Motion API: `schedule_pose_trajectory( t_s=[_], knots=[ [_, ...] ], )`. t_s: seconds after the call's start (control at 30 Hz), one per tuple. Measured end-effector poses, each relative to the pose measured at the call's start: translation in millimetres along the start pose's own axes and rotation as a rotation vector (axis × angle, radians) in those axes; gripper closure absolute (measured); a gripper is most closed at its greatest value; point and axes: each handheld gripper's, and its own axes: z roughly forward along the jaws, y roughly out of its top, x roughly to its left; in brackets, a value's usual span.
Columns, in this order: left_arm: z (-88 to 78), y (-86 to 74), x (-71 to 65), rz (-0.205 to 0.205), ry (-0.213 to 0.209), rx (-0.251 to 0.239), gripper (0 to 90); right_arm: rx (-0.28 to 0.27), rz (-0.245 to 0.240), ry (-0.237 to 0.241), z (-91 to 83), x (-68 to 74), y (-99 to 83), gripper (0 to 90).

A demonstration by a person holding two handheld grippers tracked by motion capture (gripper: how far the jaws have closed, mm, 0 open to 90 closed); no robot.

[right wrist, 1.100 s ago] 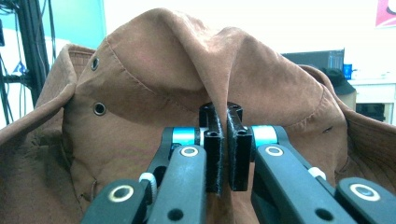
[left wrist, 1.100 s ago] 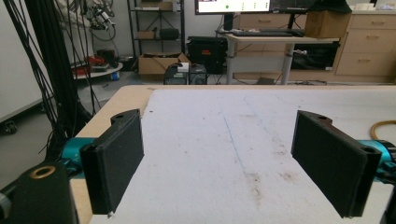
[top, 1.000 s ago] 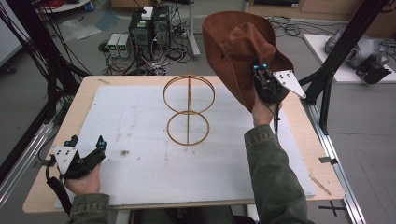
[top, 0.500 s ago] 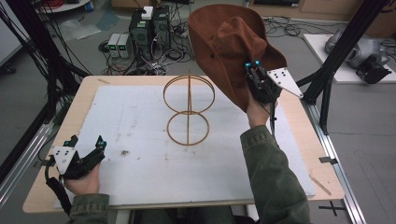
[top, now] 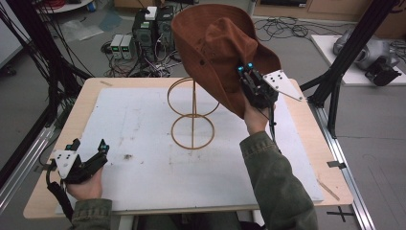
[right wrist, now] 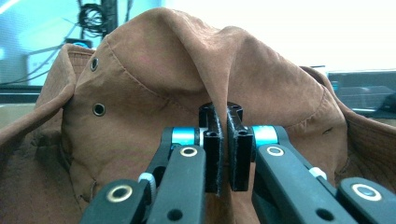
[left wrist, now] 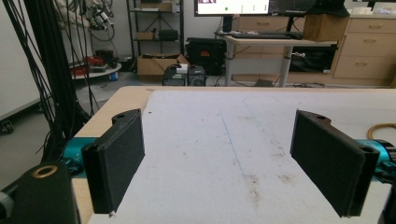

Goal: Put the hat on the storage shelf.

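R tongs clenched on brown hat, held above wire stand at its 2 o'clock, L tongs released, resting on desk at 8 o'clock.

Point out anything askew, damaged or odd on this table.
Nothing is damaged or spilled. The brown fabric hat hangs tilted and creased from the right gripper, beside the wooden ring stand. The white table mat carries small dark smudges.

No legible text, label, brand or number is being shown on any surface; lettering on the monitor at the back of the room is being rendered too small to read.
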Motion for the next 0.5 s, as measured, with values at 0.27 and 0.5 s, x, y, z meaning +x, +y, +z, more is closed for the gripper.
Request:
schedule_pose_trajectory(
  t_s=[0.27,0.5],
  knots=[
    [-0.1,-0.1,0.7,-0.003,0.001,0.001,17.8,0.004,0.003,0.077,2.1,22.2,-2.6,87.4],
    [0.3,-0.1,1.1,-0.003,0.001,0.000,17.8,0.014,-0.001,0.139,1.5,36.9,-4.0,87.4]
  ],
)
